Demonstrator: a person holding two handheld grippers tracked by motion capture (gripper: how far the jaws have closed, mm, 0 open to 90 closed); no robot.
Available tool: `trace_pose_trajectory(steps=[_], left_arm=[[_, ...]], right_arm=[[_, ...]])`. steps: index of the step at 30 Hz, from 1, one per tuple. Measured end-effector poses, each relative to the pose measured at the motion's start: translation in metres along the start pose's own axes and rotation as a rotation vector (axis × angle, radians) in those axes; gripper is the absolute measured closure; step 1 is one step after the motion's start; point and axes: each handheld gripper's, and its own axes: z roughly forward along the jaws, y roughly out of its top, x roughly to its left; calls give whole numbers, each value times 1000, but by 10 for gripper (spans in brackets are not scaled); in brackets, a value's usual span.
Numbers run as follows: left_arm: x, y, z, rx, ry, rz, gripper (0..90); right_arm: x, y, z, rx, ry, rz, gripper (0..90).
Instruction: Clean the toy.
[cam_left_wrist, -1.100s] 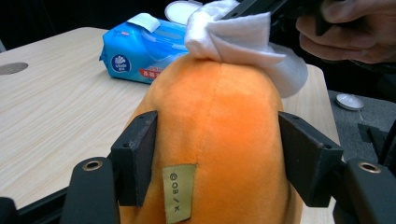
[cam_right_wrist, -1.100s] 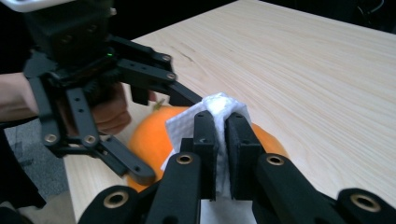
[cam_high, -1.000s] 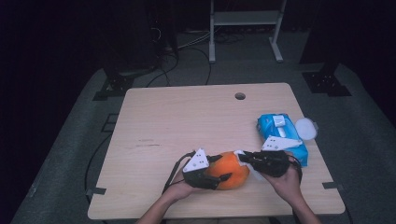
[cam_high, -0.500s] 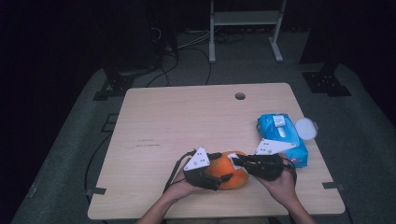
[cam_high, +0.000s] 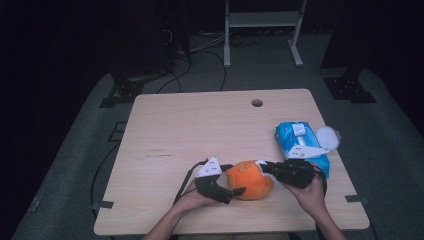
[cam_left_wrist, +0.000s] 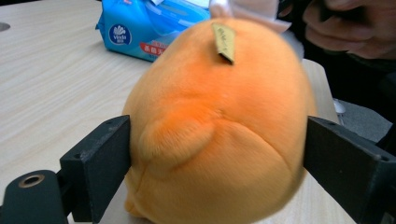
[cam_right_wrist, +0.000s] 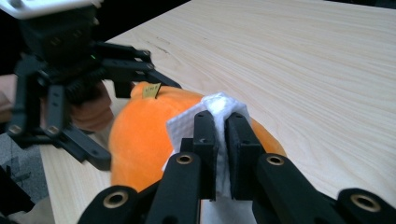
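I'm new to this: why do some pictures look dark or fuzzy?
High view: the table is lit, the room around it dark. Left gripper view: the orange plush toy is slightly soft up close. Right gripper view: the white tissue looks sharp, the left gripper blurrier.

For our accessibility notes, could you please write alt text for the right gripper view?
The right tongs are shut on a folded white tissue, pressed against an orange plush toy on a light wooden table. The left tongs straddle the toy's far side.

"Vinda" logo on blue wipes pack (cam_left_wrist: 140, 28)
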Motion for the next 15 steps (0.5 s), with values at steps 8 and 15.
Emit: trace_pose_trajectory(steps=[8, 15], left_arm=[[-7, 3, -3, 27, 37, 53, 290], [-6, 3, -2, 17, 28, 47, 307]], right_arm=[[30, 12, 8, -2, 21, -105, 830], [-11, -1, -1, 10, -30, 20, 830]])
